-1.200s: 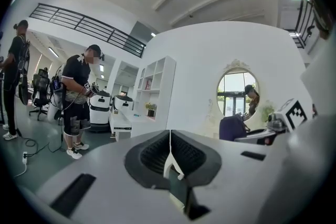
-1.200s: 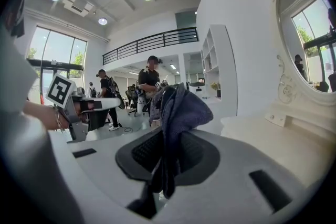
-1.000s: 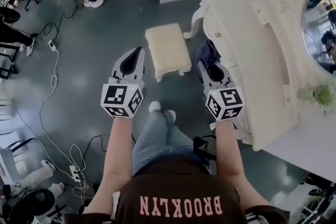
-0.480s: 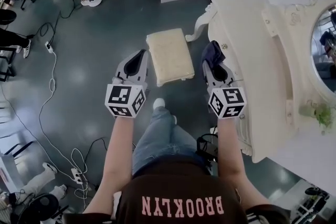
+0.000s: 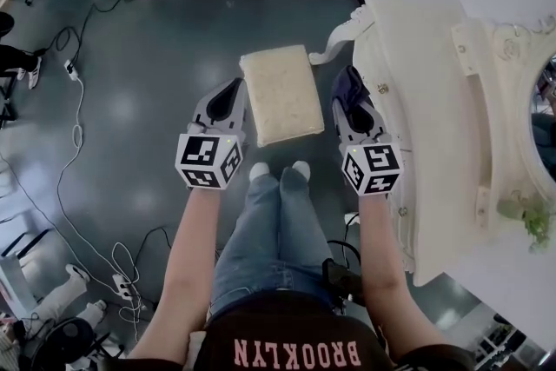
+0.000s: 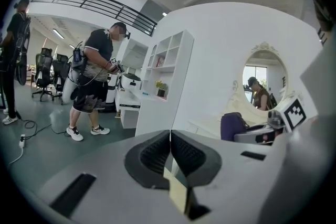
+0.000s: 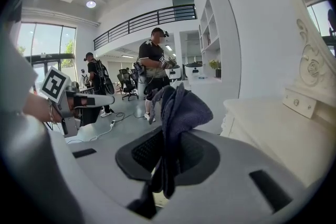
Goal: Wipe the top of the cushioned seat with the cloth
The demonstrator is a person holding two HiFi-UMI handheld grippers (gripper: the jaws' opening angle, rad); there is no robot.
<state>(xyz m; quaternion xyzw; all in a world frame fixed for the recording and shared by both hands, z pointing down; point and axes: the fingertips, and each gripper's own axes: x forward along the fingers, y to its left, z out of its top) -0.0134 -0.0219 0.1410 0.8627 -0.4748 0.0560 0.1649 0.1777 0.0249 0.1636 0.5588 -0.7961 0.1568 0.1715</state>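
right claw (image 7: 169, 136): jaws clamped on a dark blue cloth (image 7: 181, 105). the cloth was bunched above the jaw tips, and a fold hung down between the pads. the claw pointed level across the room.

left claw (image 6: 170, 136): jaws together, ribbed pads meeting at the tips, nothing between them. it also pointed level.

head view: both claws were held out ahead of the person, side by side and well apart, each with its marker cube (image 5: 208, 161) nearest the camera. the cushioned seat (image 5: 280, 93) stood on the grey floor (image 5: 148, 100) between the two claws, just ahead of the person's white shoes (image 5: 300, 171). its cream top was bare and facing up. the cloth showed to the right of the seat's right edge, over the gap between the seat and the cream surface (image 5: 417, 100), apart from the seat top.

further out, the cream surface had carved legs and an oval mirror (image 6: 265, 78) at its back. a small green plant (image 5: 526, 217) stood on it near the mirror. a white shelf unit (image 6: 163, 71) stood beyond the left claw. a white cable (image 5: 74, 135) trailed over the floor on the left. another person (image 6: 97, 81) in dark clothes stood on the floor further back.
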